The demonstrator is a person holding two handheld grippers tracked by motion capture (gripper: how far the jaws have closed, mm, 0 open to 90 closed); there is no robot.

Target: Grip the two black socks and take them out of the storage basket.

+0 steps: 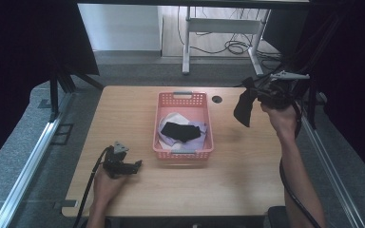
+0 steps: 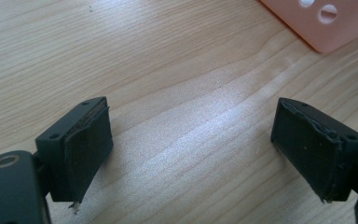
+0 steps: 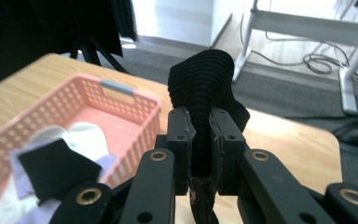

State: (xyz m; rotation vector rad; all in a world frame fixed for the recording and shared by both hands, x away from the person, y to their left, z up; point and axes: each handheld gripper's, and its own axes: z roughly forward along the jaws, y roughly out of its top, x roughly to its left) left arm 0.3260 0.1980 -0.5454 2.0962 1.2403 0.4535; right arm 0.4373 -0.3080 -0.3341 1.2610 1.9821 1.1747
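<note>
while the right tongs (image 1: pixel 255 95) clench a black sock (image 1: pixel 244 108) at upper right, carrying is underway; next, lower it into the pink basket (image 1: pixel 183 151). left tongs (image 2: pixel 191 144) rest released on the desk (image 1: pixel 247 166).

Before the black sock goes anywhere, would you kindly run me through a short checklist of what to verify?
1. Right gripper clamped on the black ribbed sock: ok.
2. Sock hanging clear of the wooden table: ok.
3. Sock above the pink perforated plastic basket: not ok, it hangs to the basket's right.
4. Room in the basket, which already holds a black cloth and pale cloths: ok.
5. Left gripper open and clear of the basket: ok.
</note>
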